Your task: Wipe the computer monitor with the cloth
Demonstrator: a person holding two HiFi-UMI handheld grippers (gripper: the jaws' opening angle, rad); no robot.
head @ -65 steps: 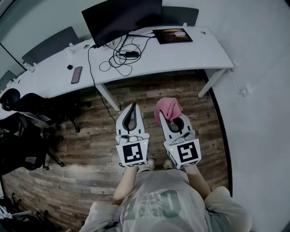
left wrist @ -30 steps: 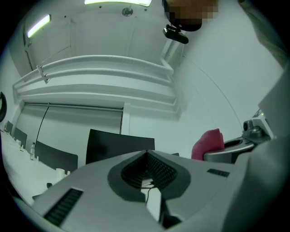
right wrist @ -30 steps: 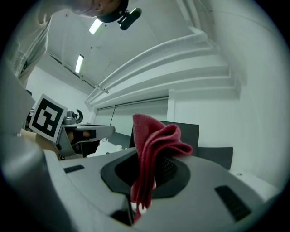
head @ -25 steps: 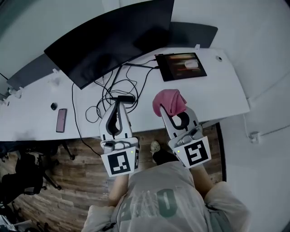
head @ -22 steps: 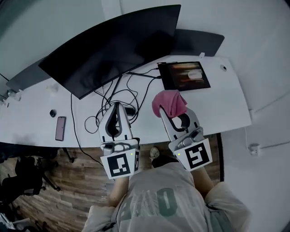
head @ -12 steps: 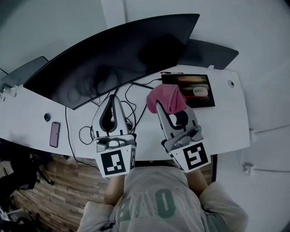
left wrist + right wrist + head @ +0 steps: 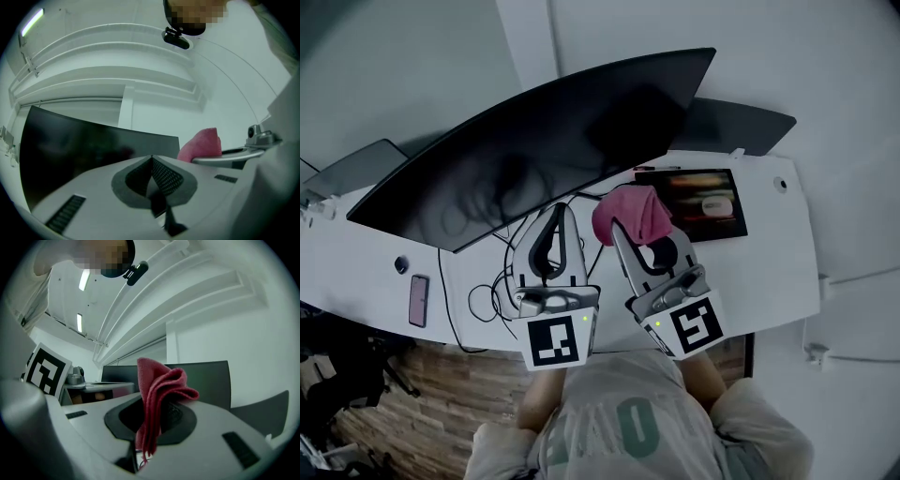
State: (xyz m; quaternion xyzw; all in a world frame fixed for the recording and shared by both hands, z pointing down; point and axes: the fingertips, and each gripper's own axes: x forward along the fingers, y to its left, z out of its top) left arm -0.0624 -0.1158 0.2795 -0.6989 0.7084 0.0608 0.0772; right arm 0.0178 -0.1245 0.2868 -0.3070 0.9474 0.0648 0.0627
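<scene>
We hold the pink cloth (image 7: 630, 212) in the right gripper (image 7: 620, 234); in the right gripper view its fingers are clamped on the fabric, with a bunched fold standing out past the tips and a loose tail hanging down between them. The left gripper (image 7: 563, 212) has its fingers pressed together with nothing in them. The monitor (image 7: 534, 150) stands on the white surface (image 7: 769, 272) straight ahead of both grippers, a wide, dark, curved screen whose long axis runs across us from left to right. The cloth sits just in front of the screen's lower edge, toward its right half, near the glass but, as far as we can tell, not touching it. Most of the screen therefore lies to the left of the cloth and above it. We judge the coming move to be a short push forward and up with the right gripper to seat the fold on the glass, then strokes leftward along the long axis. The left gripper is just beside the right one and about as near the screen, but it carries nothing, so the wipe falls to the right. Cables (image 7: 485, 298) lie on the surface below the left gripper, clear of the cloth
</scene>
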